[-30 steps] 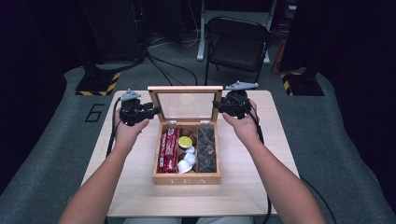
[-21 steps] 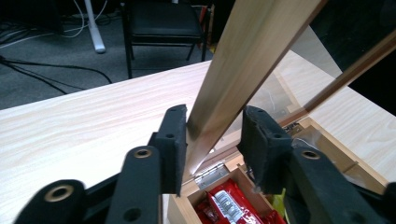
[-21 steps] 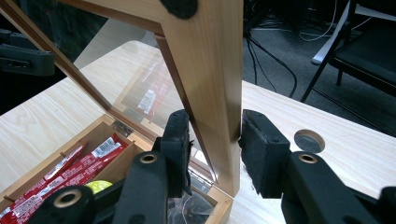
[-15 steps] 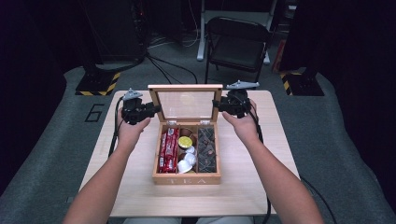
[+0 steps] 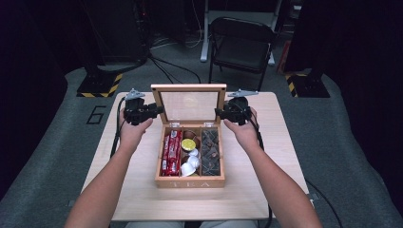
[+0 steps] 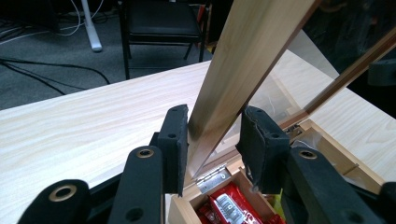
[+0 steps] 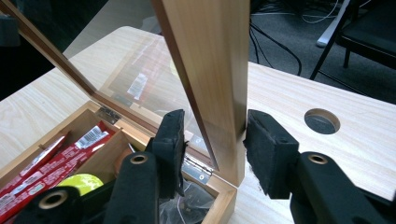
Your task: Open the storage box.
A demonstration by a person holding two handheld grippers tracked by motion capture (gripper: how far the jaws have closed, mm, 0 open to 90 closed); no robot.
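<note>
A wooden tea box (image 5: pixel 190 183) sits mid-table with its glass lid (image 5: pixel 189 105) standing upright. Inside lie red packets (image 5: pixel 171 153), a yellow capsule (image 5: pixel 187 144), white capsules (image 5: pixel 190 164) and dark packets (image 5: pixel 210 152). My left gripper (image 5: pixel 159 110) is shut on the lid's left frame strip (image 6: pixel 233 70), both pads against the wood. My right gripper (image 5: pixel 219 112) straddles the lid's right frame strip (image 7: pixel 210 60). Its jaws have just been opening, and the strip stands between them with a gap at the glass-side pad (image 7: pixel 170 140).
The light wooden table (image 5: pixel 142 199) has a round cable hole (image 7: pixel 321 121) beyond the box's right rear corner. A black folding chair (image 5: pixel 240 45) stands behind the table. Striped stand bases (image 5: pixel 97 84) and cables lie on the grey floor.
The right gripper has slid slightly down along the lid's right edge. The left gripper and the lid stay where they were.
</note>
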